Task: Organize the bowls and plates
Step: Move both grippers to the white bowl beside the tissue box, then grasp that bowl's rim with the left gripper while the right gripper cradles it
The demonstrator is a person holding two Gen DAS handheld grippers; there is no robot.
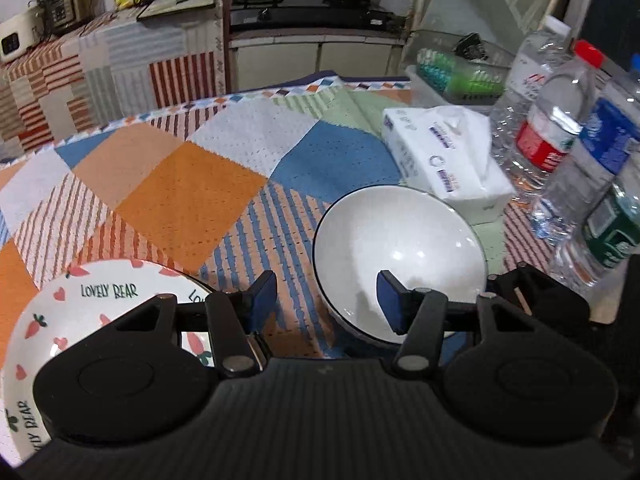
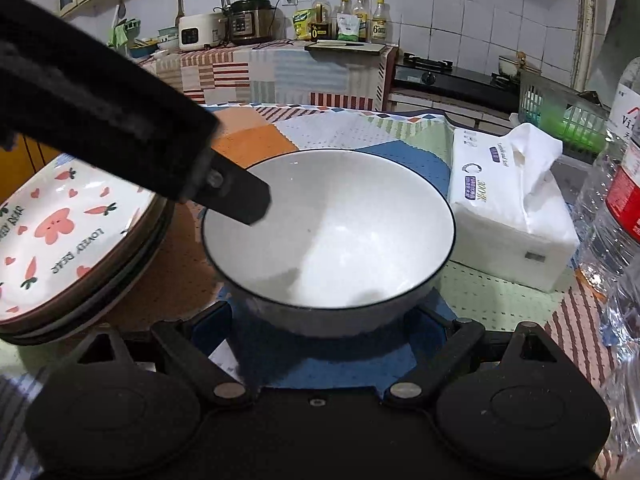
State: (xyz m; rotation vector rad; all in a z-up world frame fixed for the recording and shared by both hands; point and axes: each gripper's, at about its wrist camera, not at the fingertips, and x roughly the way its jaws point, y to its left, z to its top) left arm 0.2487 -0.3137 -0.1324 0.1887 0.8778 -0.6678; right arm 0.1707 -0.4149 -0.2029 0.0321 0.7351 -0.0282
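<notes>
A white bowl [image 1: 400,248] with a dark rim stands on the patchwork tablecloth; it also shows in the right wrist view [image 2: 332,232]. My left gripper [image 1: 326,300] is open, its right finger [image 1: 390,300] over the bowl's near-left rim and its left finger outside the bowl. A "Lovely Bear" plate [image 1: 60,320] lies at the lower left; in the right wrist view it tops a stack of plates [image 2: 60,240]. My right gripper [image 2: 320,320] sits low just before the bowl, its fingertips hidden behind the bowl. The left gripper's finger [image 2: 240,196] reaches over the bowl's rim there.
A white tissue pack [image 1: 444,156] lies just behind the bowl. Several water bottles [image 1: 560,120] stand at the right edge. A clear container with green items [image 1: 460,72] is at the back right. The counter and stove lie beyond the table.
</notes>
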